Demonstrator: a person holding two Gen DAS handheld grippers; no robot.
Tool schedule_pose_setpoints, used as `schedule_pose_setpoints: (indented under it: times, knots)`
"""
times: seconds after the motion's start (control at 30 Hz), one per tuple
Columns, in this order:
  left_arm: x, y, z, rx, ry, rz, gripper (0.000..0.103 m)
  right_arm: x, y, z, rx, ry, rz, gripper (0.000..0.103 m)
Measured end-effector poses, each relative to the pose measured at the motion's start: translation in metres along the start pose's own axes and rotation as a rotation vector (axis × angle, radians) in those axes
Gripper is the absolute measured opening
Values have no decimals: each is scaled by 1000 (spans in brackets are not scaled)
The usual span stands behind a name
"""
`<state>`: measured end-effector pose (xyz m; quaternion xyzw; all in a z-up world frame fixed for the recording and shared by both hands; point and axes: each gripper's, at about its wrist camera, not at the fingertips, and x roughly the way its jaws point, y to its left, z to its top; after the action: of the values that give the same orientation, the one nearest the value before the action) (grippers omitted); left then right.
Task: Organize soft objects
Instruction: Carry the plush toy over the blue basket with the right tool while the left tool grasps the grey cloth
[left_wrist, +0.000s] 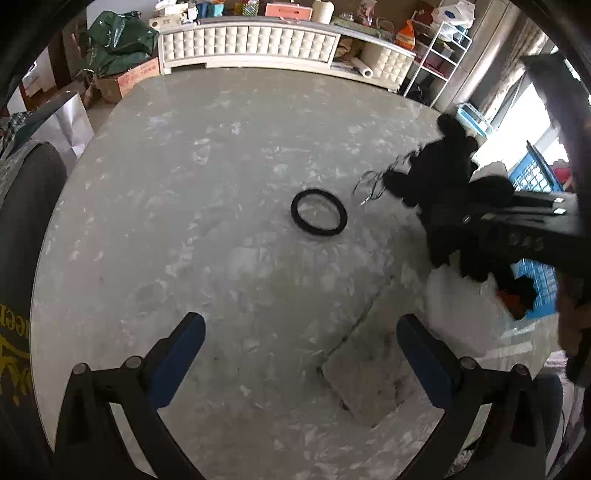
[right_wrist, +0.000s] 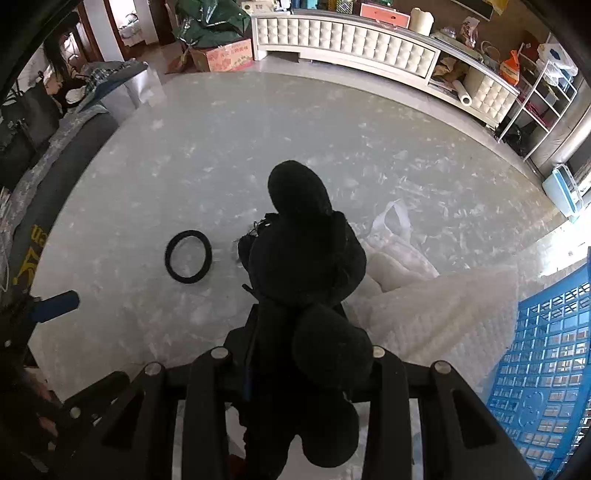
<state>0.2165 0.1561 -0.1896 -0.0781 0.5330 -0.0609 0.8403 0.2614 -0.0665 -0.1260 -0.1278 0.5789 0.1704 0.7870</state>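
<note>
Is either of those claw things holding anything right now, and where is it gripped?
The right gripper holds the black plush toy, jaws closed on its lower body. The left gripper is open, holding nothing.

Open left gripper (left_wrist: 301, 354) above marble table (left_wrist: 207, 155); black ring (left_wrist: 318, 216) mid-table; right gripper (left_wrist: 439, 218) clamping black plush toy (left_wrist: 447, 173) near right edge, beside blue crate (left_wrist: 535, 177).
</note>
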Motion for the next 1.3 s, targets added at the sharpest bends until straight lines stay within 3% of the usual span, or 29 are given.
schedule_pose_setpoints:
  times: [0.23,0.7,1.03,1.13,1.2,1.3]
  knots:
    - [10,2,-15,66,83,8,103,-21,4,-2,1,-29,24,33]
    - [31,-36,-31,222,132,27,103,-79,7,7,-1,-159,60,33]
    - [28,-72,-35,296,131,19,53,-122,-39,-7,76,-257,6,33]
    - [23,-81,-38,296,134,7,43,-129,-52,-13,108,-272,-16,33]
    - [19,-80,-35,288,136,1,28,-135,-59,-15,124,-277,-31,33]
    - [12,-64,-30,258,144,-34,20,-143,-70,-22,150,-287,-57,33]
